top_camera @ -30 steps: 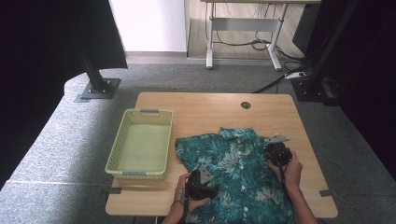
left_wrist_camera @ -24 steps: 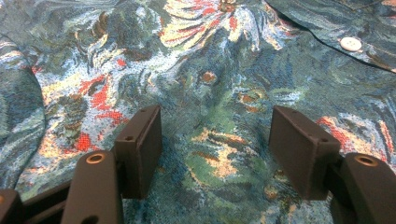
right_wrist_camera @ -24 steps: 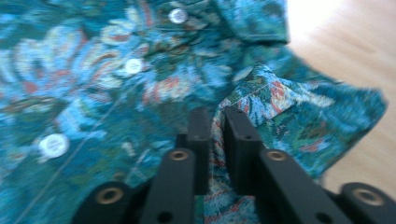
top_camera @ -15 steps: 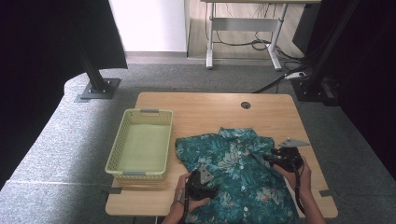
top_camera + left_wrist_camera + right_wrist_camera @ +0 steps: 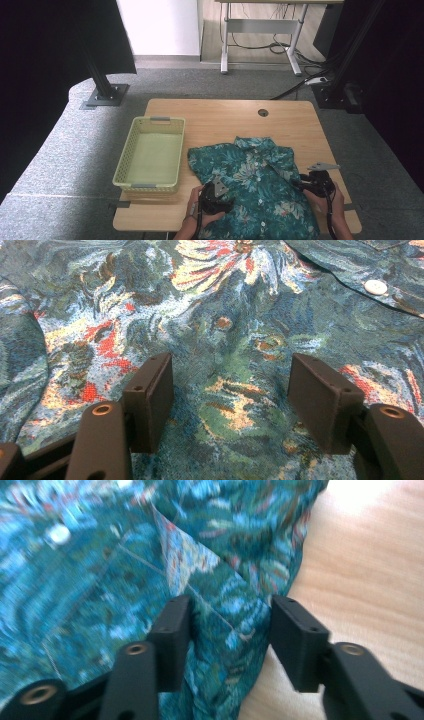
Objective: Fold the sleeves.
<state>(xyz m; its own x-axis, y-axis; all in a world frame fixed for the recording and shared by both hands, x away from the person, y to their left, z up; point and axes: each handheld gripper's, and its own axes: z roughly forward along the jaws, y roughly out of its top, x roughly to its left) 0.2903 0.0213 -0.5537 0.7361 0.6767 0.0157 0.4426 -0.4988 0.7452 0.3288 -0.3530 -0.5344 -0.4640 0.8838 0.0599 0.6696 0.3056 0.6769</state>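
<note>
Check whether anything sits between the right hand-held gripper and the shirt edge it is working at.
Nothing visible does. The right hand-held gripper already has the shirt edge lying between its jaws, which have just been closing, pads not yet pressing. Beside it there is bare table.

A pale green-yellow basket [image 5: 150, 155] with perforated walls and a grey handle at each short end stands on the left part of the wooden counter [image 5: 225, 117]. A round cable hole [image 5: 263, 112] sits in the counter near its far edge. On the grey floor [image 5: 65, 150] at the far left stands a black post on a bolted base plate [image 5: 105, 95]. Behind, a white-legged desk frame [image 5: 260, 35] straddles loose cables [image 5: 295, 52].
</note>
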